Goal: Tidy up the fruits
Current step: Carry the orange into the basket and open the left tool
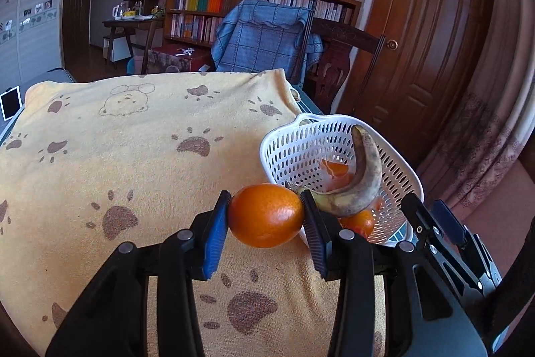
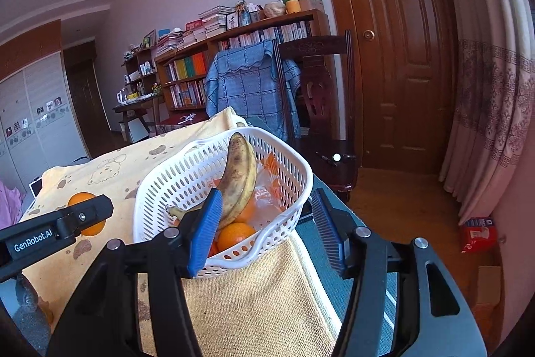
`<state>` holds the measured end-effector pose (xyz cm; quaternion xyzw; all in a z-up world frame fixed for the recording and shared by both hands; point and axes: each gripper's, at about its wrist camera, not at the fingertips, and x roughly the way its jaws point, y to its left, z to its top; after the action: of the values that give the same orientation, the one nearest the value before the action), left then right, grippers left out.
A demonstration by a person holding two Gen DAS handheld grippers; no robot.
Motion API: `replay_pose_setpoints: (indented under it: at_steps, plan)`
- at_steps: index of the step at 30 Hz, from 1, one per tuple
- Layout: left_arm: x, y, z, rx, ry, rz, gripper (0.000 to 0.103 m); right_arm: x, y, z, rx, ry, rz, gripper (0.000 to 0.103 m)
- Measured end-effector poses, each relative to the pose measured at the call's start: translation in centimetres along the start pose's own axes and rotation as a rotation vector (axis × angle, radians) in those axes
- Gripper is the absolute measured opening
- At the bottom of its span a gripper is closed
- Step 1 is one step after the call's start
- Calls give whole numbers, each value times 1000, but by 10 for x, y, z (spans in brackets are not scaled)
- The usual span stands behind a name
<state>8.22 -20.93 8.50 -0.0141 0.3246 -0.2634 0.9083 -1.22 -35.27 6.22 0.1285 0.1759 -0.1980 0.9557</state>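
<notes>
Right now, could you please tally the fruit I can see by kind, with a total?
Oranges: 3 clearly visible, one held in the left gripper, two in the basket; more orange shows under a plastic bag, count unclear.
Bananas: 1, in the basket.
Total: 4 fruits clearly visible.

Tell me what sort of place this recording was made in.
Most likely a lived-in home room, perhaps a study or sitting room: a bookshelf packed with books, a wooden door, and a table under a paw-print towel holding a fruit basket.
</notes>
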Motion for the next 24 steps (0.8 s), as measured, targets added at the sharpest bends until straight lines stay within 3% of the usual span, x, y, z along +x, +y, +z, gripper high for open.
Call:
replay_pose_setpoints:
  at_steps: [4,14,17,19,24]
  plan:
    - [21,-5,4,-10,34,-45,43,3,-3,0,14,-1,-12,58]
    - [40,-13,10,-9,32,-114,43,7,-11,3,34,-3,-25,59]
    - [40,-15,9,2,23,-127,48,7,-11,3,32,-2,-26,59]
    - [37,-13,8,-7,2,-122,63,7,-10,2,31,-3,-25,59]
    - [31,0,10,-52,-8,-122,64,6,-11,1,30,-6,-23,59]
